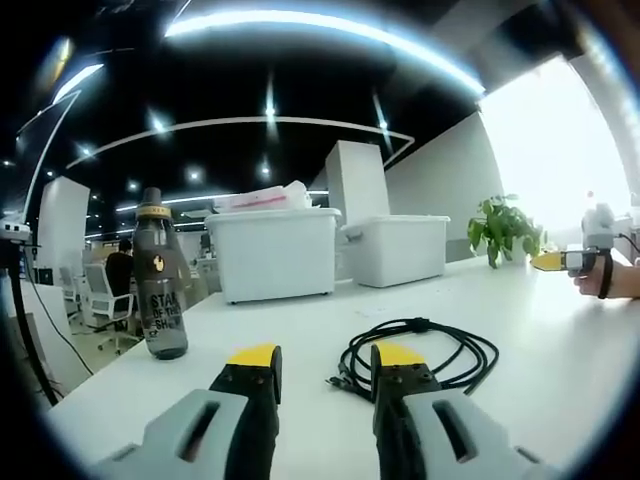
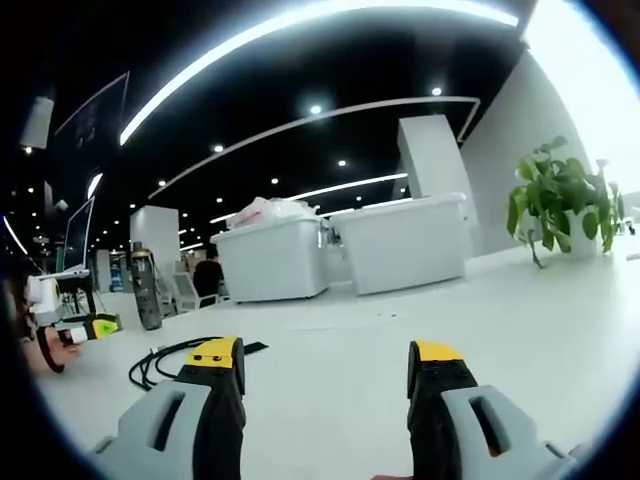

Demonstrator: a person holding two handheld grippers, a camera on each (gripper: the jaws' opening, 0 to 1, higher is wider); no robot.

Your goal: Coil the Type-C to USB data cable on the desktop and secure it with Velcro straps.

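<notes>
The black cable (image 1: 415, 355) lies in a loose round coil on the smooth white tabletop (image 1: 560, 350), low and right of centre in the left gripper view, just beyond the released, empty left tool (image 1: 325, 358). In the right gripper view the cable (image 2: 165, 358) sits lower left, the right tool (image 2: 325, 352) spread wide over bare surface. A dark bottle (image 1: 160, 275) stands left, near the tabletop's edge; two white plastic bins (image 1: 275, 250) stand behind.

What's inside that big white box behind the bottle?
Pink and white stuff pokes out the top of the white storage bin. Its solid walls hide everything lower down. The bottle stands in front.
</notes>
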